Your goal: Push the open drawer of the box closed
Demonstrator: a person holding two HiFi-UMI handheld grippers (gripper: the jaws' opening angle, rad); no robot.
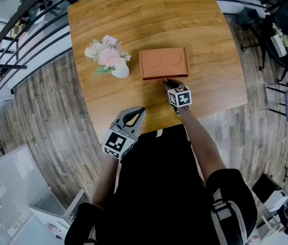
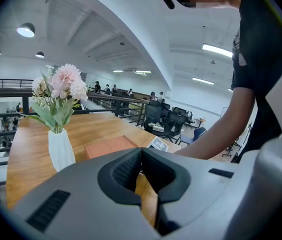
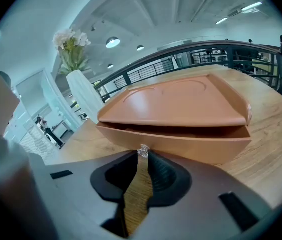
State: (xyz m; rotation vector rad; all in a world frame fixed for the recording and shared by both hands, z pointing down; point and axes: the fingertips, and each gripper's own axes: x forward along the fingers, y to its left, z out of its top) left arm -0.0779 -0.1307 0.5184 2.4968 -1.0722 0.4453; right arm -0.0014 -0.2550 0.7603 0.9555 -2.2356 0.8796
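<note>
Box: a smooth, terracotta-coloured rectangular box (image 1: 163, 63) with two shallow round dents in its lid sits mid-tabletop (image 1: 134, 14).
Drawer: the drawer (image 3: 181, 143) stands a slit out of the box on the person's side, and its inside is lost in shadow.
Right gripper: the right gripper (image 1: 168, 83) has its jaws pinching the small clear knob (image 3: 143, 151) on the drawer front. From the head view the gripper covers the knob.
Left gripper: the left gripper (image 1: 138, 111) is over the near tabletop edge, well apart from the box, with its jaws pressed together and empty.
Vase: a white vase (image 1: 120, 71) of pink and white flowers (image 1: 105, 52) stands beside the box.
</note>
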